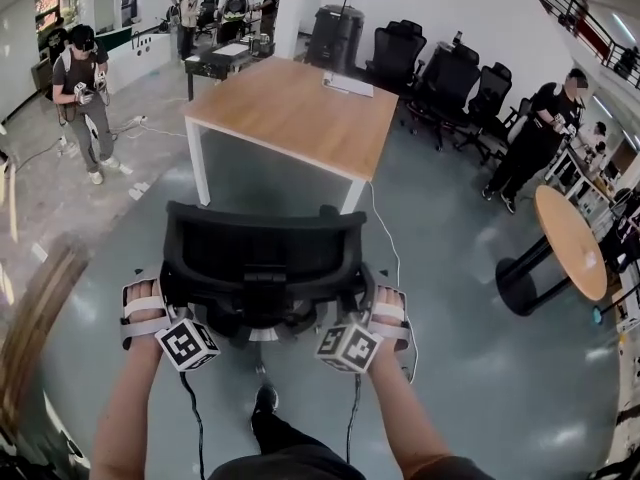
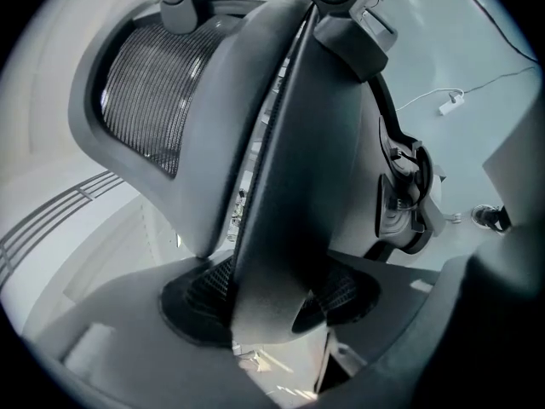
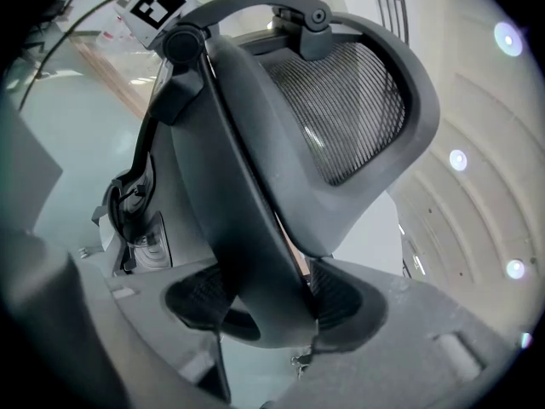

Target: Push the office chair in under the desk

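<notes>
The black mesh-backed office chair (image 1: 262, 258) stands with its back to me, a short way in front of the wooden desk (image 1: 300, 108) with white legs. My left gripper (image 1: 165, 308) is shut on the left edge of the chair's backrest, and my right gripper (image 1: 372, 313) is shut on the right edge. In the left gripper view, the backrest's frame (image 2: 281, 169) runs up from between the dark pads (image 2: 192, 301). In the right gripper view, the same frame (image 3: 247, 211) is pinched between the pads (image 3: 349, 301), with the mesh panel (image 3: 358, 109) above. The chair's seat and base are hidden.
Several black chairs (image 1: 440, 78) are parked beyond the desk's far right corner. A round wooden table (image 1: 570, 243) stands at the right. People stand at the left (image 1: 82, 98), back and right (image 1: 530, 143). A white cable (image 1: 385, 228) trails from the desk across the grey floor.
</notes>
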`<state>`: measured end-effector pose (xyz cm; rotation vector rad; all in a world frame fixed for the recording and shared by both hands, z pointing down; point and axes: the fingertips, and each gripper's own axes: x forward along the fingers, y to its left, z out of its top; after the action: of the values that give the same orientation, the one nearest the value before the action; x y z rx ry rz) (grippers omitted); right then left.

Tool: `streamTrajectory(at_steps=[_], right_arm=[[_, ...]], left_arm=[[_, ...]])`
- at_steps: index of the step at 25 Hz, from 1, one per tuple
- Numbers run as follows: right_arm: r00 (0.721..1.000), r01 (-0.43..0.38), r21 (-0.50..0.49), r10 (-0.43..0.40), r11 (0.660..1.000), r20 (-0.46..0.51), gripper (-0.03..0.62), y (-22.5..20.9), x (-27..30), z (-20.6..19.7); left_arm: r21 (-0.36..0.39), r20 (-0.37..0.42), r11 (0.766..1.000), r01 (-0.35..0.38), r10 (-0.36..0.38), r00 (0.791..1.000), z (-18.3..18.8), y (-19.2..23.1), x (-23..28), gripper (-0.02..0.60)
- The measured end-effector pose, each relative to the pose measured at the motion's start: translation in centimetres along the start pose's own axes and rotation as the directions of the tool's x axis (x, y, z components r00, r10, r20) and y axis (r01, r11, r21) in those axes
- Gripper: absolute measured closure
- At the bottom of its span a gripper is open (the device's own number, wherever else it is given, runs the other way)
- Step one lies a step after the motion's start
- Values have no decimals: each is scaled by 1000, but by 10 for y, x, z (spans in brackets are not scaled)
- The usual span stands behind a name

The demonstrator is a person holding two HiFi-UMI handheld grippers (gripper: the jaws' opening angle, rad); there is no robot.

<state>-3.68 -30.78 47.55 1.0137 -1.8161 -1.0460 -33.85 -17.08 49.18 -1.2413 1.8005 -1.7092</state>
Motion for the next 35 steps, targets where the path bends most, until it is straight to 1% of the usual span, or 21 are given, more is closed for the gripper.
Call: streamTrajectory(at_steps=[6, 10, 12, 16, 18, 26, 30, 32, 35], right_arm=[[1000, 17, 1, -17, 1000, -15, 349, -5, 42, 19], [999, 23, 30, -22, 999, -46, 349, -9, 68, 35], [998, 29, 25, -27, 999, -54, 349, -12, 84, 41], [997, 32, 32, -29, 999, -71, 349, -21, 112, 52], [996, 30, 35, -27, 999, -87, 349, -23, 125, 55], [986, 63, 50, -54, 997, -156, 349, -29, 171, 70], [972, 93, 70, -76, 993, -221, 347, -25, 189, 80], [963, 112, 79, -88, 991, -254, 347, -26, 196, 85], [948, 134, 87, -102, 987, -301, 345, -30, 209, 92]], left_arm=[[8, 17, 1000, 16, -16, 1000, 0, 20, 56, 296], [11, 21, 1000, 23, -23, 1000, -1, 32, 94, 295], [15, 29, 999, 29, -29, 999, 0, 41, 112, 295], [12, 35, 1000, 27, -27, 999, 4, 56, 145, 295], [21, 42, 999, 26, -27, 999, 7, 62, 161, 293], [54, 142, 998, 13, -21, 990, 17, 83, 223, 290], [73, 202, 997, 10, -25, 979, 18, 88, 261, 290], [72, 229, 997, 15, -31, 973, 21, 95, 276, 288], [93, 266, 996, 4, -29, 964, 26, 107, 300, 287]])
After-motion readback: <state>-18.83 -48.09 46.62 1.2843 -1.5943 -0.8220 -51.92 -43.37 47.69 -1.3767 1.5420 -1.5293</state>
